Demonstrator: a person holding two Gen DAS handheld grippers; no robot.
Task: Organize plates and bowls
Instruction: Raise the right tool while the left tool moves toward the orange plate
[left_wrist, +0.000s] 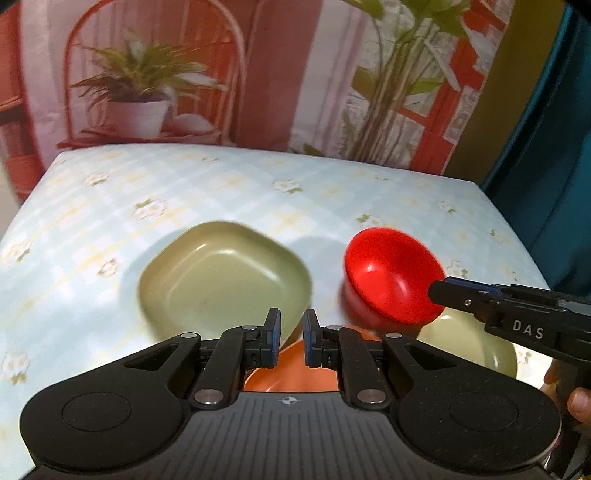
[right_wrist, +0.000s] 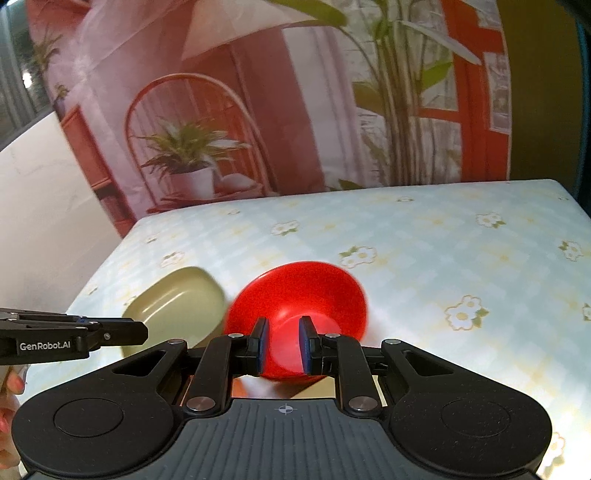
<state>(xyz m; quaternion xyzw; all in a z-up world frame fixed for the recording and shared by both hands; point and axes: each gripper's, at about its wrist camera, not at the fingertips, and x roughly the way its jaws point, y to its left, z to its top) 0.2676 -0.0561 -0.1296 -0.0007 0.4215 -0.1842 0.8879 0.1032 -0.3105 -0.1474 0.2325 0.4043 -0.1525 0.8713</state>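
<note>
Held: my left gripper (left_wrist: 291, 341) clamped on green dish (left_wrist: 225, 277); my right gripper (right_wrist: 282, 343) clamped on red bowl (right_wrist: 299, 295), both lifted centre-table. Near, unsorted: orange bowl (left_wrist: 291, 373), second green dish (left_wrist: 476, 347). Stacking barely begun.

A glossy red bowl (right_wrist: 295, 314) is hanging tilted above the counter, beside an olive square dish (left_wrist: 225, 277), an orange bowl (left_wrist: 291, 369) below.
</note>
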